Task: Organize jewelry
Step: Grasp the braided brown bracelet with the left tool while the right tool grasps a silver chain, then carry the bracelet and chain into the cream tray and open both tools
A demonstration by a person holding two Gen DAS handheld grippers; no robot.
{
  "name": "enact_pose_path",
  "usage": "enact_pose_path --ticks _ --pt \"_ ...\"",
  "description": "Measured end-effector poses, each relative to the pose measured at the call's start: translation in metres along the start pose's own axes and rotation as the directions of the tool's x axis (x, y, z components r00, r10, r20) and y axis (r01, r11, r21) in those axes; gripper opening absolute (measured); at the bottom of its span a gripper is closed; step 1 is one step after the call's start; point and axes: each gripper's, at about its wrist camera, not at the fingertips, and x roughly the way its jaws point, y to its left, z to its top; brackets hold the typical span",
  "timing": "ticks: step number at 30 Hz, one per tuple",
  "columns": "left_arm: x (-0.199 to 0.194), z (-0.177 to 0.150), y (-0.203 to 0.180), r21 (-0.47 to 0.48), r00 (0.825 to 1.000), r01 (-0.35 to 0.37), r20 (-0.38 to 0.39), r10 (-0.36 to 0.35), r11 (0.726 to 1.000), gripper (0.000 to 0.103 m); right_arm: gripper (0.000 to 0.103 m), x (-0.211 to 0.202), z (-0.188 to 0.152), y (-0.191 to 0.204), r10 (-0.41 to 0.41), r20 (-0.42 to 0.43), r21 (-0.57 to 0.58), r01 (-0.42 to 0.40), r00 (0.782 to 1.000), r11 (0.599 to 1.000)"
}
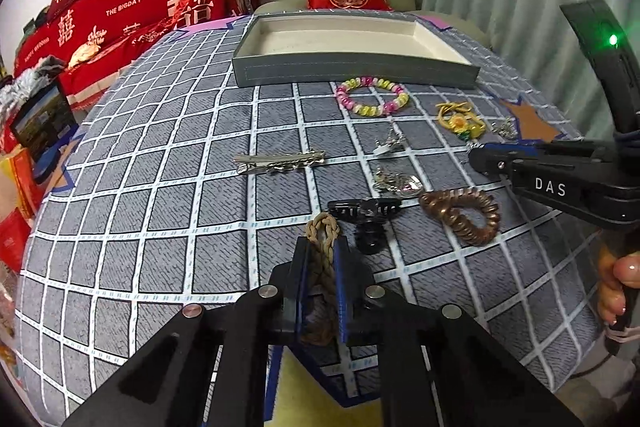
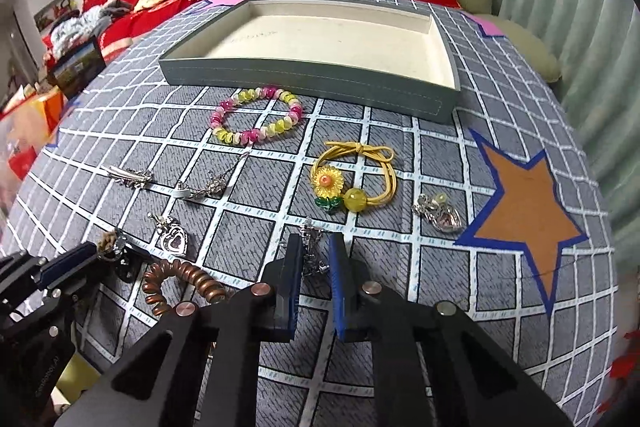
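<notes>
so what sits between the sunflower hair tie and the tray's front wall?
Bare tablecloth, as the right wrist view shows. The sunflower hair tie lies apart from the tray; the beaded bracelet lies off to the side.
</notes>
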Motion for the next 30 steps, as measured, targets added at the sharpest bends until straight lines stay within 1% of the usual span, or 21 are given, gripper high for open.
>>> enact_pose_path --ticks 2,4,7,11,14,17,20,22,25,28,30 --pt "-0.006 0.002 0.002 -0.019 1.000 0.022 0.016 -0.022 1.000 0.021 0.014 -0.003 -0.002 -0.007 0.042 0.002 0.035 -0.042 0.999 0.998" --pt "-0.014 0.006 0.007 -0.055 0.998 0.060 0.031 -0.058 0.997 0.021 0.014 -0.010 -0.003 -0.017 0.095 0.011 0.078 -0.095 0.995 0.992" --pt "-0.025 0.015 0.011 -0.088 0.995 0.095 0.049 -0.091 0.992 0.021 0.014 -0.020 0.002 -0.026 0.138 0.029 0.108 -0.140 0.990 0.984" --pt "-0.043 0.033 0.015 -0.116 0.989 0.134 0.086 -0.124 0.984 0.021 0.014 -0.045 0.018 -0.035 0.186 0.074 0.128 -0.194 0.980 0.973" --pt "-0.061 0.056 0.018 -0.139 0.981 0.166 0.123 -0.150 0.976 0.021 0.014 -0.064 0.034 -0.043 0.220 0.105 0.130 -0.233 0.970 0.964" --pt "-0.074 0.080 0.020 -0.159 0.975 0.194 0.142 -0.172 0.968 0.021 0.014 -0.079 0.054 -0.049 0.260 0.123 0.142 -0.276 0.958 0.951" --pt "-0.083 0.104 0.022 -0.173 0.972 0.214 0.139 -0.191 0.961 0.021 0.014 -0.088 0.074 -0.057 0.292 0.129 0.163 -0.311 0.948 0.936" --pt "-0.089 0.125 0.022 -0.182 0.968 0.234 0.139 -0.210 0.955 0.021 0.014 -0.094 0.089 -0.064 0.322 0.132 0.183 -0.343 0.937 0.921" --pt "-0.098 0.152 0.022 -0.182 0.960 0.265 0.142 -0.241 0.947 0.021 0.014 -0.108 0.118 -0.073 0.344 0.156 0.197 -0.370 0.926 0.908" --pt "-0.101 0.181 0.021 -0.166 0.955 0.280 0.151 -0.256 0.946 0.021 0.014 -0.121 0.149 -0.077 0.327 0.182 0.175 -0.357 0.927 0.917" --pt "-0.097 0.198 0.021 -0.147 0.958 0.255 0.169 -0.230 0.956 0.021 0.014 -0.123 0.169 -0.078 0.300 0.190 0.154 -0.330 0.935 0.931"
